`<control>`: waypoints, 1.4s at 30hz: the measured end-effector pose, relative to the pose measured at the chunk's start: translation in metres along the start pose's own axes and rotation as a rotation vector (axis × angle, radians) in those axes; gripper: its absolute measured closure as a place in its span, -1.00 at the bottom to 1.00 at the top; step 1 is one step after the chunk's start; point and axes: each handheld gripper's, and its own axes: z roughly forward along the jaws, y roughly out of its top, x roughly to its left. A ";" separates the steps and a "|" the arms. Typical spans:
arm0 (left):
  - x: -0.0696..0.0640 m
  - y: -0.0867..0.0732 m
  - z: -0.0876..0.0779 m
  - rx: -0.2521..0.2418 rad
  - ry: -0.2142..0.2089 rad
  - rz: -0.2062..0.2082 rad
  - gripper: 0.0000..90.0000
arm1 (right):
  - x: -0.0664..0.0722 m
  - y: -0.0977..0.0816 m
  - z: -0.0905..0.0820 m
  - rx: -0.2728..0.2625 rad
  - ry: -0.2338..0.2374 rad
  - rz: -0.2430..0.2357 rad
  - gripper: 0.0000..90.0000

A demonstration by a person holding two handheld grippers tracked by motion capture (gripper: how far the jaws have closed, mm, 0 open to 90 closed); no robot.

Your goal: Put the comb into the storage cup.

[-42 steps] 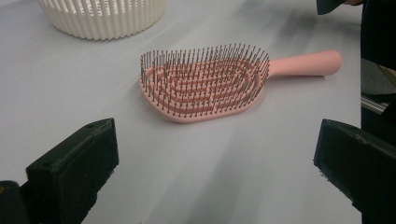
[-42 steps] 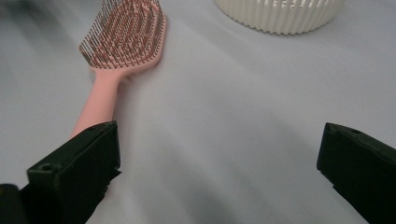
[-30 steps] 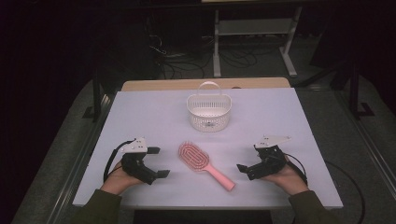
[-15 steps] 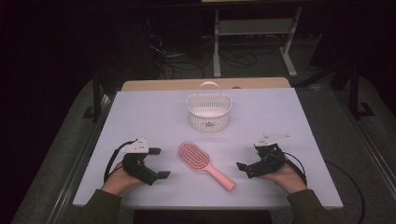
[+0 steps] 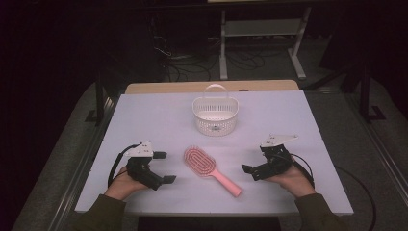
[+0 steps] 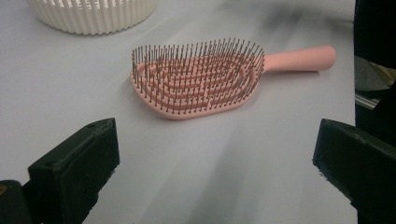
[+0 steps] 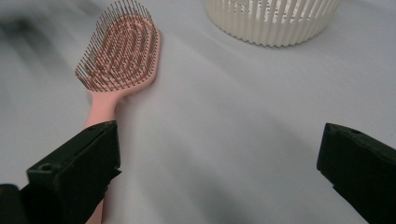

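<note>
A pink hairbrush [image 5: 207, 168] lies bristles up on the pale table [image 5: 298, 120], its handle pointing toward the near right. Behind it stands a white slatted basket [image 5: 215, 115] with a handle. My left gripper [image 5: 164, 167] rests on the table left of the brush, open and empty. My right gripper [image 5: 252, 159] rests to the brush's right, open and empty too. In the left gripper view the brush [image 6: 196, 81] lies ahead of the wide-apart jaws, with the basket [image 6: 93, 14] at top left. In the right gripper view the brush [image 7: 119, 51] runs toward the left jaw, and the basket [image 7: 273, 18] is at the top.
Beyond the table's far edge a wooden board [image 5: 211, 86] shows, with cables on the floor and a metal frame [image 5: 260, 29] behind. Dark floor surrounds the table on both sides. A cable [image 5: 356, 187] trails off the right edge.
</note>
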 end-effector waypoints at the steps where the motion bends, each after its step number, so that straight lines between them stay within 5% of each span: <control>1: 0.000 0.000 0.000 0.000 0.000 0.000 -0.99 | 0.000 0.000 0.000 0.000 0.000 0.000 -1.00; 42: 0.001 0.001 -0.001 -0.024 0.011 -0.002 -0.99 | 0.008 0.021 0.008 0.002 0.032 -0.035 -1.00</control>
